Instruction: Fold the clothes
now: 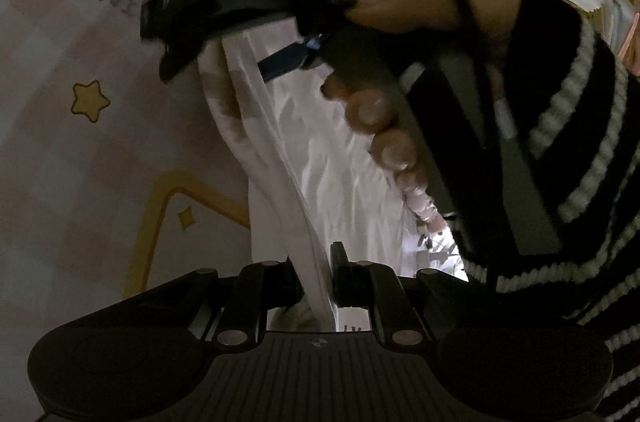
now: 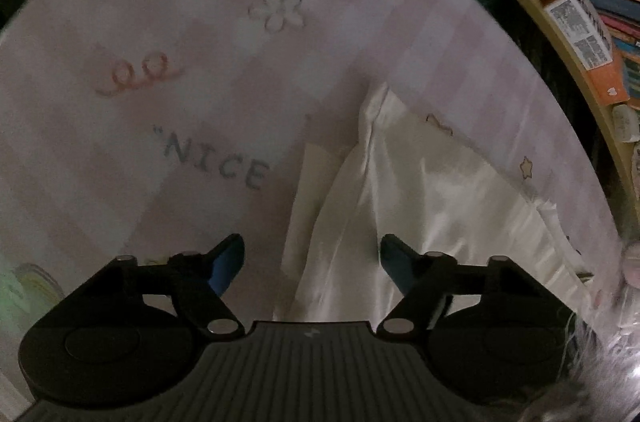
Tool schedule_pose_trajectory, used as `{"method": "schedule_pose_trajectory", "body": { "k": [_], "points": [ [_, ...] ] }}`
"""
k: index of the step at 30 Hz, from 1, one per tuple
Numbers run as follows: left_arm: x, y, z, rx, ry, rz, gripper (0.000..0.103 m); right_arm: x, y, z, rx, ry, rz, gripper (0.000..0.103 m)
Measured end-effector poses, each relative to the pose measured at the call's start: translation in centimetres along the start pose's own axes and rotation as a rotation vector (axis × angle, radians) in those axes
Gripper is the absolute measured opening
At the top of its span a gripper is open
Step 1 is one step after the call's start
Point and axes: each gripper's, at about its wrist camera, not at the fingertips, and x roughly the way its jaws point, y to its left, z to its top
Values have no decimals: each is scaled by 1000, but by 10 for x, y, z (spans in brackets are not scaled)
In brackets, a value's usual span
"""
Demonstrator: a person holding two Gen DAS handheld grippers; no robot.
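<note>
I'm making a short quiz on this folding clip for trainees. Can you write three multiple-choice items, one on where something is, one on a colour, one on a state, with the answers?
1. Where does the white garment lie against the word NICE in the right wrist view?
A. To its right
B. To its left
C. Covering it

2. What colour are the right gripper finger pads?
A. Red
B. Blue
C. Yellow

3. What is the state of the left gripper?
A. Wide open, nothing in it
B. Shut on nothing
C. Shut on the white garment

Answers:
1 A, the pale folds lie right of the lettering on the checked sheet.
2 B, both pads show blue.
3 C, a strip of white cloth runs up from between its closed fingers.
</note>
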Motion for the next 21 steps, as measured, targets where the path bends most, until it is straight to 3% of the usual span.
{"method": "schedule_pose_trajectory", "body": {
  "k": [3,7,9,14,21],
  "points": [
    [1,-1,0,5,3,1,11,2,3,-2,-21,8,-35,60],
    [2,-6,-1,21,8,5,11,1,3,-4,-48,10,-84,26],
    [1,-9,-2,37,7,10,11,-2,2,-5,-54,2,-97,14],
    [-1,-23,-4,108,-2,14,10,-24,-21,-11,-6,-65,-29,9],
    [0,-63,-14,325,-24,42,9,-54,-82,-29,152,-165,94,9]
  ]
}}
